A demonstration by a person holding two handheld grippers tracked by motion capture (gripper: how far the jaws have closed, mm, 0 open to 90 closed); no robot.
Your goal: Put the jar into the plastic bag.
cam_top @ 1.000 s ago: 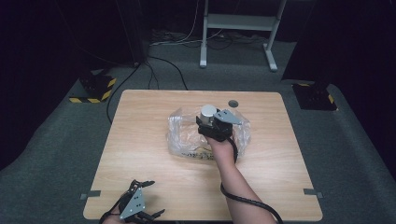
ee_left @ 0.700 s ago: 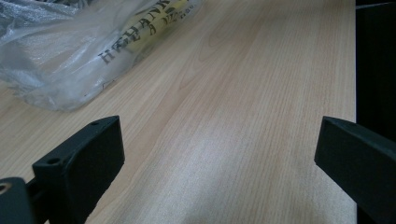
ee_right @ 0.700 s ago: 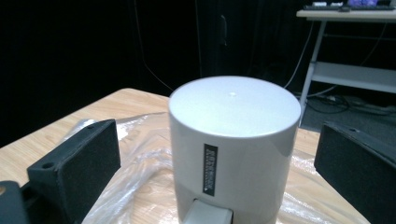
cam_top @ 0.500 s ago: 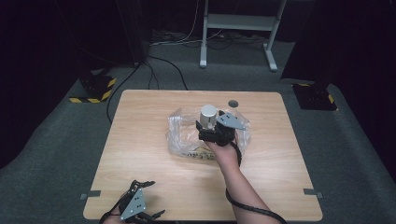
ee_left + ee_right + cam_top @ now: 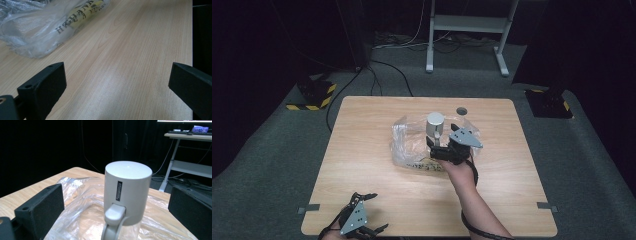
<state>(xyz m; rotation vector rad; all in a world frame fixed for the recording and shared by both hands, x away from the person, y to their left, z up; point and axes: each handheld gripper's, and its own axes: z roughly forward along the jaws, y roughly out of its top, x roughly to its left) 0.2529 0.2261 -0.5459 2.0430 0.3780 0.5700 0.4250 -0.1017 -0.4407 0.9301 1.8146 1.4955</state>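
Both tools are open: the right tool (image 5: 435,145) (jaws just spread wide, nothing pinched) sits just behind the upside-down grey mug (image 5: 435,125) standing on the clear plastic bag (image 5: 409,145) mid-worktop (image 5: 362,150), while the left tool (image 5: 362,220) rests near the front edge.

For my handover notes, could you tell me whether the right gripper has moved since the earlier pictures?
Yes: the right gripper has backed off the grey cylinder, toward the table's near edge.
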